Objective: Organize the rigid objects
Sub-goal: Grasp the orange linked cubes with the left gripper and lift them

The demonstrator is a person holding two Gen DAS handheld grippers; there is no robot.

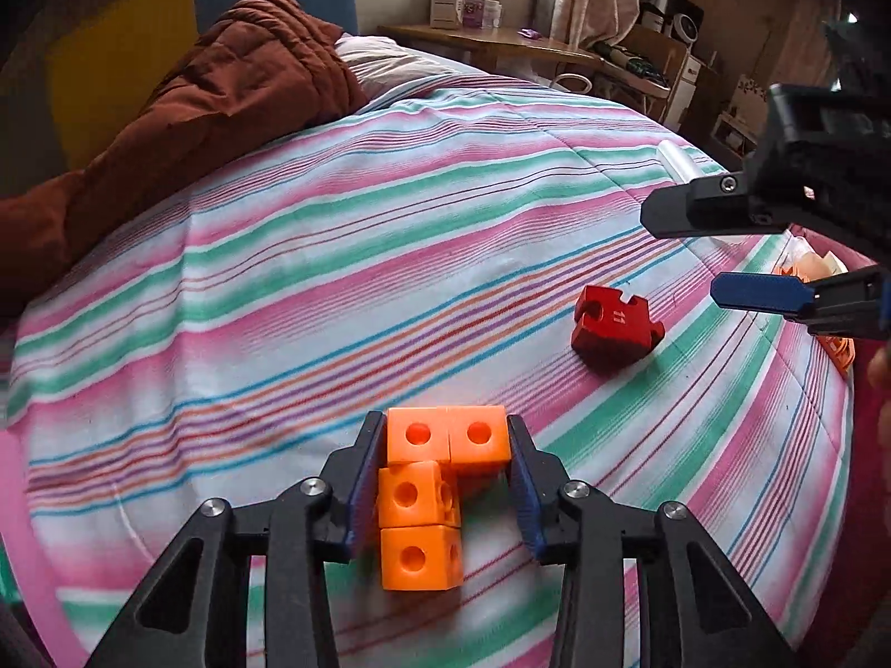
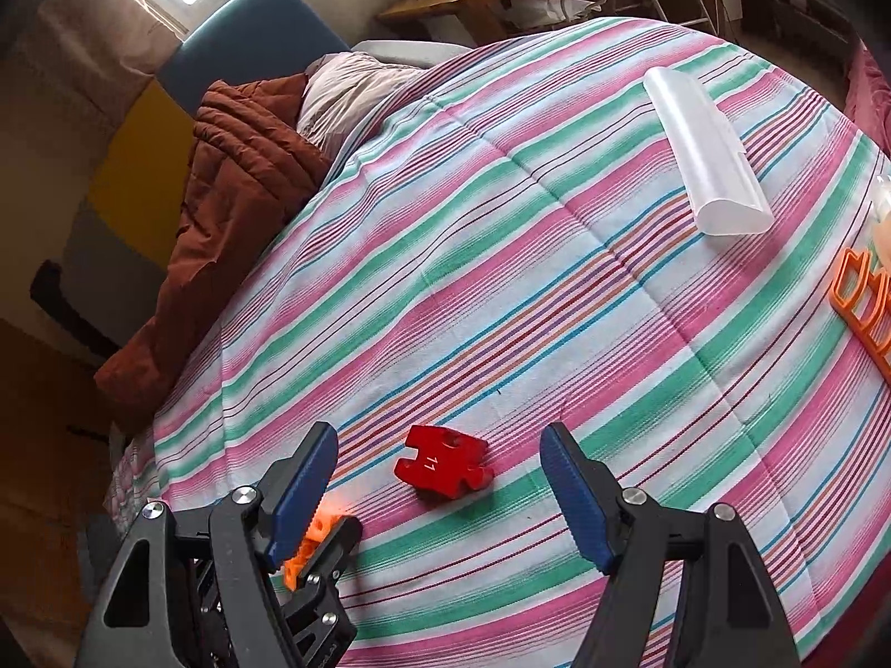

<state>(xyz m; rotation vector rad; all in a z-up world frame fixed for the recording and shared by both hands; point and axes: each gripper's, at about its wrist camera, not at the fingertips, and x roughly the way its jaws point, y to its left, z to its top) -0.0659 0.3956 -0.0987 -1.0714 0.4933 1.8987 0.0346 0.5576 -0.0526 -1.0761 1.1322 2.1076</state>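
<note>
An orange piece of joined cubes (image 1: pixel 429 479) sits between the fingers of my left gripper (image 1: pixel 445 445), which is shut on its top two cubes just above the striped bedspread (image 1: pixel 334 256). The piece peeks out behind my left finger in the right wrist view (image 2: pixel 312 543). A red puzzle block marked 11 (image 1: pixel 615 325) lies on the bedspread to the right. In the right wrist view it (image 2: pixel 445 463) lies just ahead of my right gripper (image 2: pixel 440 473), which is open and empty above it. The right gripper shows in the left wrist view (image 1: pixel 676 256) at the right edge.
A clear plastic case (image 2: pixel 707 153) lies at the far right of the bed. An orange rack (image 2: pixel 866 300) sits at the right edge. A brown quilt (image 1: pixel 195 111) is heaped at the far left. A wooden desk (image 1: pixel 501 42) stands behind the bed.
</note>
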